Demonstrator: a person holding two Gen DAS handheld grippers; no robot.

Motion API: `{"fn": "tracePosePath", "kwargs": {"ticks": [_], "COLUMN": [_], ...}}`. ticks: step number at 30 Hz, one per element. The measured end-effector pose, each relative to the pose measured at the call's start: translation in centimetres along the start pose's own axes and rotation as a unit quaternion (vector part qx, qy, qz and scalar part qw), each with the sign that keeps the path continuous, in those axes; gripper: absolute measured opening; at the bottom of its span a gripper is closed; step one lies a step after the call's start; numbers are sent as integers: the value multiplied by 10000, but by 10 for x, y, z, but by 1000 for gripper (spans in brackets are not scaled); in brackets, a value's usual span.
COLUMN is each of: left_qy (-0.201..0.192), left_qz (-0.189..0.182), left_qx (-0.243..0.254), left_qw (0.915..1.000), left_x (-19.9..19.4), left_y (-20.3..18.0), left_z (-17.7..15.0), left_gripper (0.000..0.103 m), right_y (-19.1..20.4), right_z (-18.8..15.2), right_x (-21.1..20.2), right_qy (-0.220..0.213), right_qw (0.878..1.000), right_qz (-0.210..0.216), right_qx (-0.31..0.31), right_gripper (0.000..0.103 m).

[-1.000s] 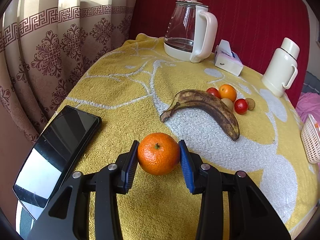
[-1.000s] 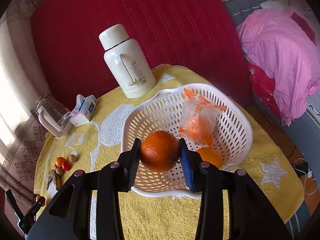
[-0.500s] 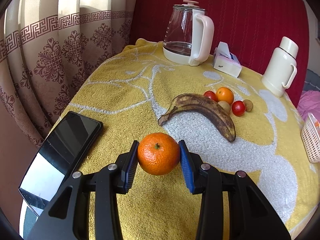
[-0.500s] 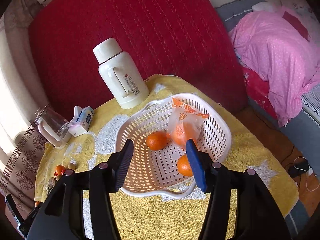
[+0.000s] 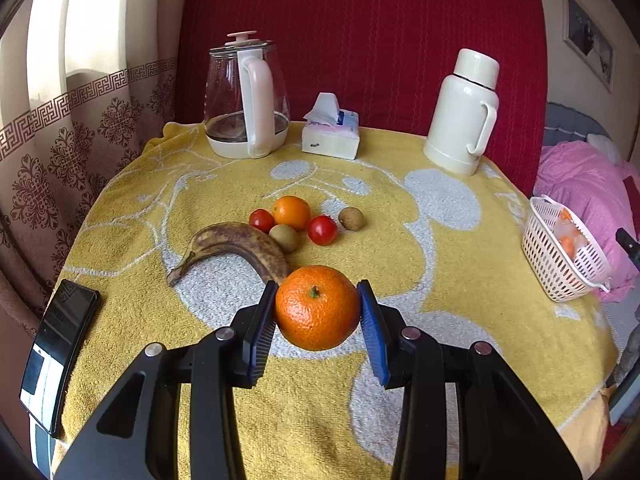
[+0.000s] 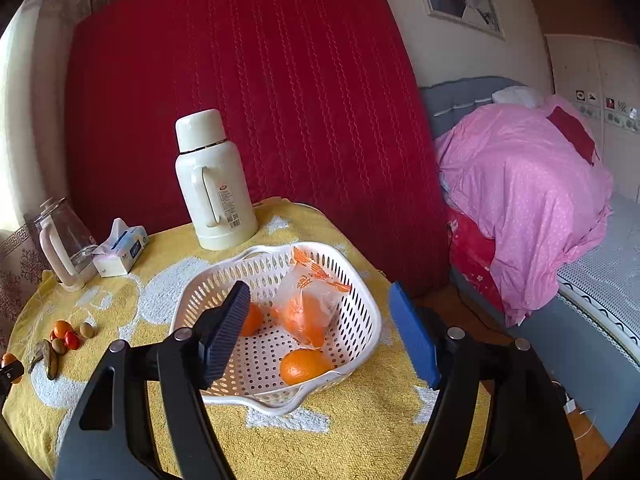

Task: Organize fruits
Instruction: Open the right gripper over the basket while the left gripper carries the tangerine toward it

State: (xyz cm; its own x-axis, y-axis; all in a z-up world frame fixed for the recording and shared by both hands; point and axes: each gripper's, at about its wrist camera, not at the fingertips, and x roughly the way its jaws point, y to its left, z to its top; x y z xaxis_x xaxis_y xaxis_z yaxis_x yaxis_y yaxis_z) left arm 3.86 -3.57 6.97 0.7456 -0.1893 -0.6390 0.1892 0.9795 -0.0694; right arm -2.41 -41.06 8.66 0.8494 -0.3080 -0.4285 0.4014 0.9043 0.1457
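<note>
My left gripper (image 5: 318,312) is shut on an orange tangerine (image 5: 317,307) and holds it above the yellow towel. Beyond it lie a browned banana (image 5: 236,246), a small orange (image 5: 291,212), two red tomatoes (image 5: 322,230) and two brown longans (image 5: 351,218). The white basket (image 5: 560,254) shows at the right edge of the left wrist view. My right gripper (image 6: 320,332) hangs over that basket (image 6: 360,340); its jaws are opening and nothing is between them. Inside lie two loose oranges (image 6: 302,366) and a bagged orange (image 6: 308,312).
A glass kettle (image 5: 246,100), a tissue pack (image 5: 331,138) and a cream thermos (image 5: 464,112) line the table's far side before a red backdrop. A black phone (image 5: 56,356) lies at the left edge. A bed with a pink quilt (image 6: 520,200) stands right of the table.
The right gripper opened and dropped its orange into the basket, then drew back a little. The left gripper rose and swung right with the tangerine, bringing the basket into its view.
</note>
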Motion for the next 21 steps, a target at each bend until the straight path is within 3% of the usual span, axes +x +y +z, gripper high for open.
{"fn": "tracePosePath", "kwargs": {"ticks": [10,13,15,21], "left_qy": [-53,-93,-117,-123], "left_qz": [-685,-945,-1109,-1496], "left_qx": [737,983,1129,1418], "left_qw": [9949,9906,9873,9784], "left_x": [7,9,11,21], "left_y": [-95,-128,-148,-197], "left_z": [17,22,24,34], "left_gripper": [40,40,40,40], "right_y": [9,-2,-12,-34], "right_z": [-14,-13,-13,-12], "right_x": [-7,-13,-16,-20], "right_qy": [-440,-575,-663,-743], "right_qw": [9989,9978,9956,9904], "right_qz": [-158,-246,-393,-635], "right_qx": [-38,235,532,976], "right_gripper": [75,76,85,85]}}
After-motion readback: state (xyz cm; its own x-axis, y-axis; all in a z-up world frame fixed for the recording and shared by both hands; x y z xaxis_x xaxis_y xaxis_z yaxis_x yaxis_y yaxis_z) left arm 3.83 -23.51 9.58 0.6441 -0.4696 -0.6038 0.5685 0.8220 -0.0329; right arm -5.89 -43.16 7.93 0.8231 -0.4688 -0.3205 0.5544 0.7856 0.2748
